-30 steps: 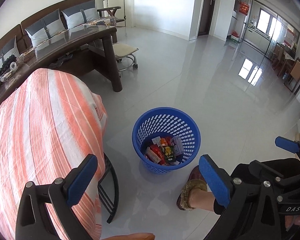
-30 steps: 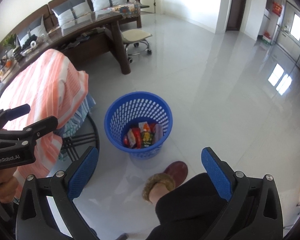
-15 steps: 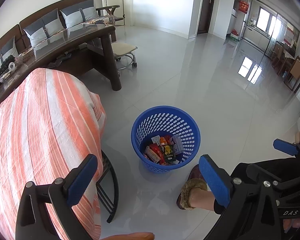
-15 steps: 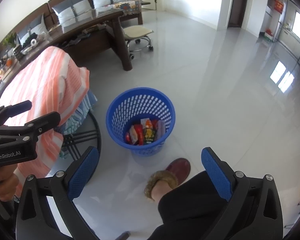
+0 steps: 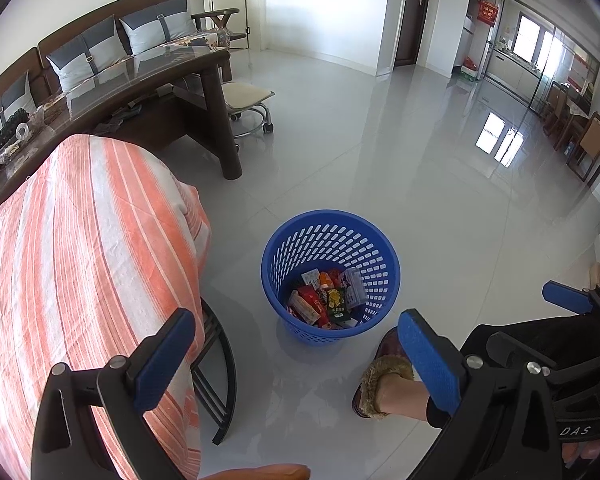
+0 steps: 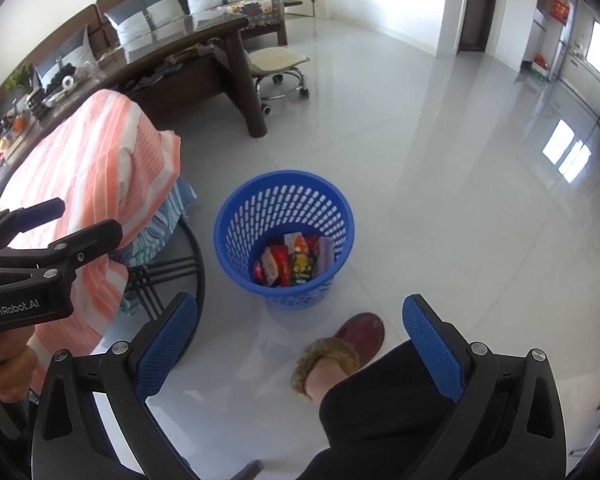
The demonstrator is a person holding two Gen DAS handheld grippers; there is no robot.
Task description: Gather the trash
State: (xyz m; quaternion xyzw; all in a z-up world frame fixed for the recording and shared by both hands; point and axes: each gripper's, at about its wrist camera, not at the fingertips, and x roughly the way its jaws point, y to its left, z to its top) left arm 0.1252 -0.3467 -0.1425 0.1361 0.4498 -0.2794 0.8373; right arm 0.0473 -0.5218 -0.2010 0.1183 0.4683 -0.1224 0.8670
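A blue perforated trash basket (image 5: pixel 374 238) stands on the white tiled floor; it also shows in the right wrist view (image 6: pixel 236 216). Several snack wrappers (image 5: pixel 326 300) lie in its bottom, also seen in the right wrist view (image 6: pixel 294 260). My left gripper (image 5: pixel 296 354) is open and empty, held high above the floor, nearer than the basket. My right gripper (image 6: pixel 300 344) is open and empty, also high above the floor. The right gripper shows at the right edge of the left wrist view (image 5: pixel 568 300), and the left one at the left of the right wrist view (image 6: pixel 40 220).
A table under an orange-striped cloth (image 5: pixel 80 260) stands left of the basket, with black metal legs (image 5: pixel 220 376). The person's slippered foot (image 5: pixel 384 376) is just before the basket. A dark wooden desk (image 5: pixel 172 76), a wheeled stool (image 5: pixel 248 100) and a sofa are farther back.
Both views have drifted slightly; the basket sits a little lower and closer in the right wrist view. Both grippers stay open and empty.
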